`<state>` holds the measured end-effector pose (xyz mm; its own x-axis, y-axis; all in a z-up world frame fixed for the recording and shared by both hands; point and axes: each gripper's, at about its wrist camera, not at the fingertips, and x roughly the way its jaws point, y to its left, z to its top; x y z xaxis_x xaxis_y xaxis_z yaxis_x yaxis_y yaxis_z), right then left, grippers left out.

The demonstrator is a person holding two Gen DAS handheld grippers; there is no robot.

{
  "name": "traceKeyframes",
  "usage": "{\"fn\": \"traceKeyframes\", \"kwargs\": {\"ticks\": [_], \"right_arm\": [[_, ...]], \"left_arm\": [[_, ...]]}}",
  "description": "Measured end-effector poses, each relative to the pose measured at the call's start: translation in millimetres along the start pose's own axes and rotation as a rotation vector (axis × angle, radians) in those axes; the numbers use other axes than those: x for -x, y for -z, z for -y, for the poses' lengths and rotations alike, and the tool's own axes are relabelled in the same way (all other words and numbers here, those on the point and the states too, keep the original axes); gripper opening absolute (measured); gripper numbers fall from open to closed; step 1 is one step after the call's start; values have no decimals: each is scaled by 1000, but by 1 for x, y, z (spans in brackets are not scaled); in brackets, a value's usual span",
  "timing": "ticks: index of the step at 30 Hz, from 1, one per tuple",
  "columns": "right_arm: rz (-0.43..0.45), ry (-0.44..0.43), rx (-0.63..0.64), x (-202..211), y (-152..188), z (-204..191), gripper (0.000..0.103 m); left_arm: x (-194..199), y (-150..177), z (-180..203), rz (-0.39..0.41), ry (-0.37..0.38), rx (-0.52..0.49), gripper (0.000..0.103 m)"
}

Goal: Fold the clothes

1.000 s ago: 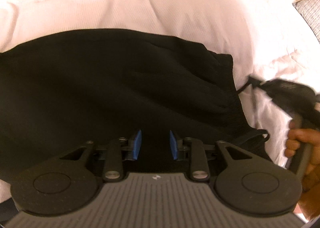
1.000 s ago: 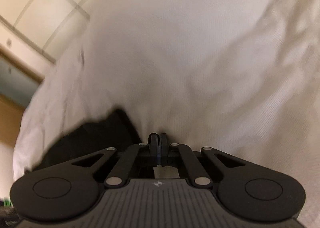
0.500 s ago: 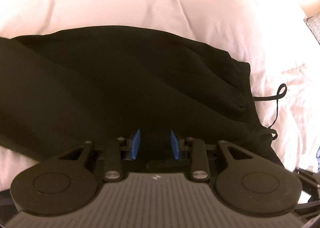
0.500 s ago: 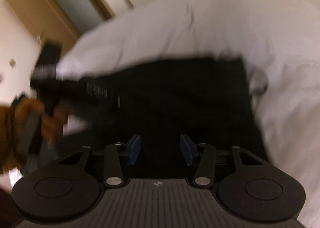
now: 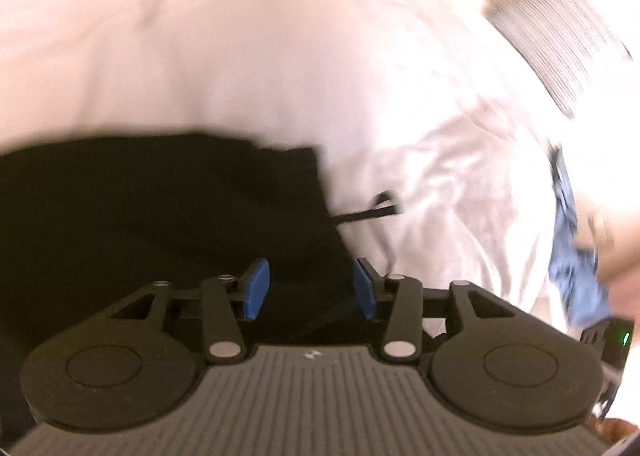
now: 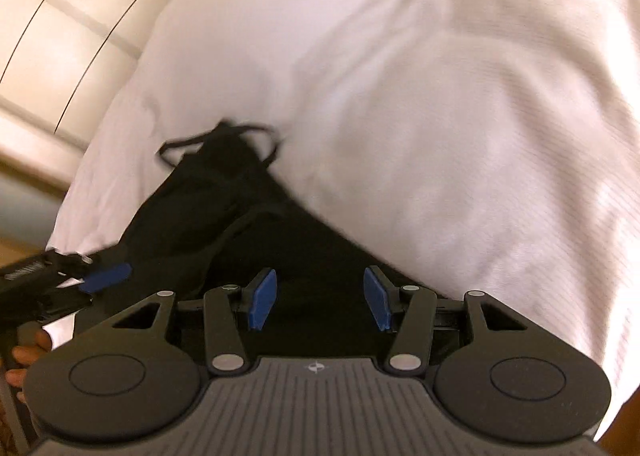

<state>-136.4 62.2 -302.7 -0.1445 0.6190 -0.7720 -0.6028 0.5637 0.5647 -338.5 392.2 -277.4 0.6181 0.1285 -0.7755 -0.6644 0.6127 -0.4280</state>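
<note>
Both grippers gape empty over black drawstring shorts (image 5: 160,216) on the white bed (image 5: 240,56): left hand-held gripper (image 5: 310,288), right hand-held gripper (image 6: 320,298); drawstring (image 6: 224,134) at 11 o'clock.

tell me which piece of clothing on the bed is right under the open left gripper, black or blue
The black garment: it lies flat on the white bedding, directly between the open left gripper fingers. The blue cloth sits crumpled far off at the right edge.
</note>
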Motion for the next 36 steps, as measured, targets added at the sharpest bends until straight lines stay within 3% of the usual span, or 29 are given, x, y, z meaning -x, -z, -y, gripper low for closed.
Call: {"fn": "traceKeyframes", "kwargs": {"ticks": [6,7,8,9,10,12,17,22,24,28,32,34,36], "right_arm": [[66,-2,-200,-11,-7,27,53],[62,0,-210,-15,-5,31,53],[61,2,-214,-19,-4,33,53],[64,8,-207,-24,-7,31,53],[67,13,-200,-29,-10,29,52],[67,34,-164,-34,-11,29,50],[67,97,-70,-47,-4,27,32],[62,145,-21,-55,-3,24,30],[63,159,7,-57,-3,22,31],[60,158,28,-56,-5,19,35],[103,162,73,-39,-16,0,38],[134,150,108,-30,-24,-14,38],[121,66,109,-30,-38,-27,38]], "left_arm": [[-60,-31,51,-68,35,-288,61],[-72,-33,58,-73,13,-311,54],[-76,-29,60,-74,-16,-322,24],[-72,-28,58,-50,-22,-296,5],[-68,-27,57,-26,-28,-270,0],[-58,-24,53,24,-40,-220,0],[25,8,32,231,-69,-71,4],[99,38,-11,374,-144,165,10],[107,48,-33,348,-207,248,29],[91,80,-69,144,-386,318,26],[87,108,-65,48,-385,299,26],[86,113,-60,42,-369,299,26],[86,116,-56,42,-346,309,26]]}}
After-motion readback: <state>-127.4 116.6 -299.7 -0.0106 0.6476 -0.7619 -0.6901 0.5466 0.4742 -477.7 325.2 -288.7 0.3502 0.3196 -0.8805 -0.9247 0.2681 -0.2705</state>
